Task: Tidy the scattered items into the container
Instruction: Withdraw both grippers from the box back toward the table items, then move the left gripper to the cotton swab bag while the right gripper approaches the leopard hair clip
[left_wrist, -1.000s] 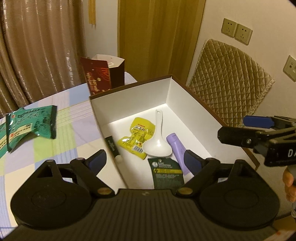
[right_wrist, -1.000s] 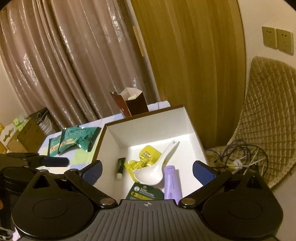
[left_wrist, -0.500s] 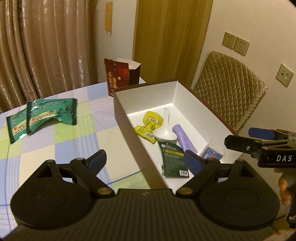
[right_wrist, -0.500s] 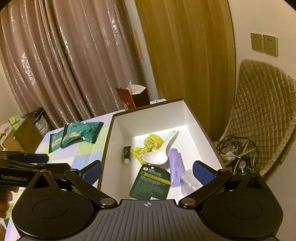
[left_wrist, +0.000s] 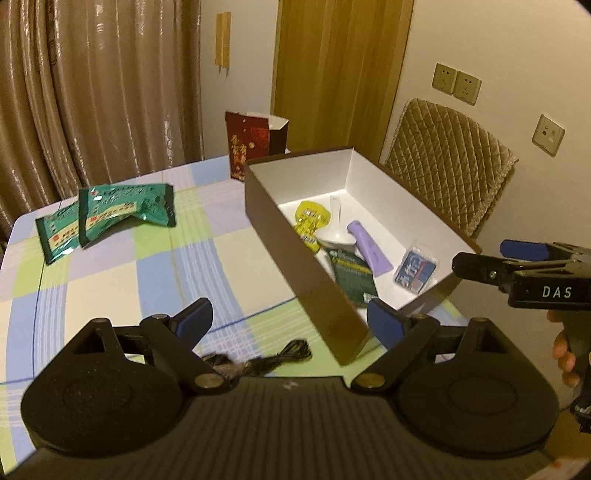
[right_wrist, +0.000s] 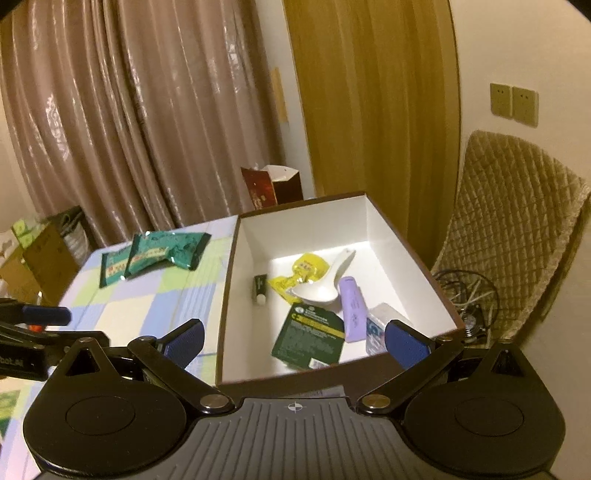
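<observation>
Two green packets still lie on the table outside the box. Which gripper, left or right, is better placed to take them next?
Left, probably. The green packets lie on the table left of the box, on the left gripper side, with its jaws open and empty. The right gripper sits in front of the box, further from them.

In the left wrist view the near wall of the box (left_wrist: 306, 266) hides the small dark tube and the lower parts of the yellow sachet (left_wrist: 309, 221) and white spoon (left_wrist: 334, 236) behind it. A dark, blurred tangle (left_wrist: 258, 360) lies beside the box's near corner — what it is cannot be told. In the right wrist view the clear blue-labelled packet (right_wrist: 376, 326) inside the box is half hidden behind the right gripper's blue finger pad (right_wrist: 404, 343) — its print too small to read.
</observation>
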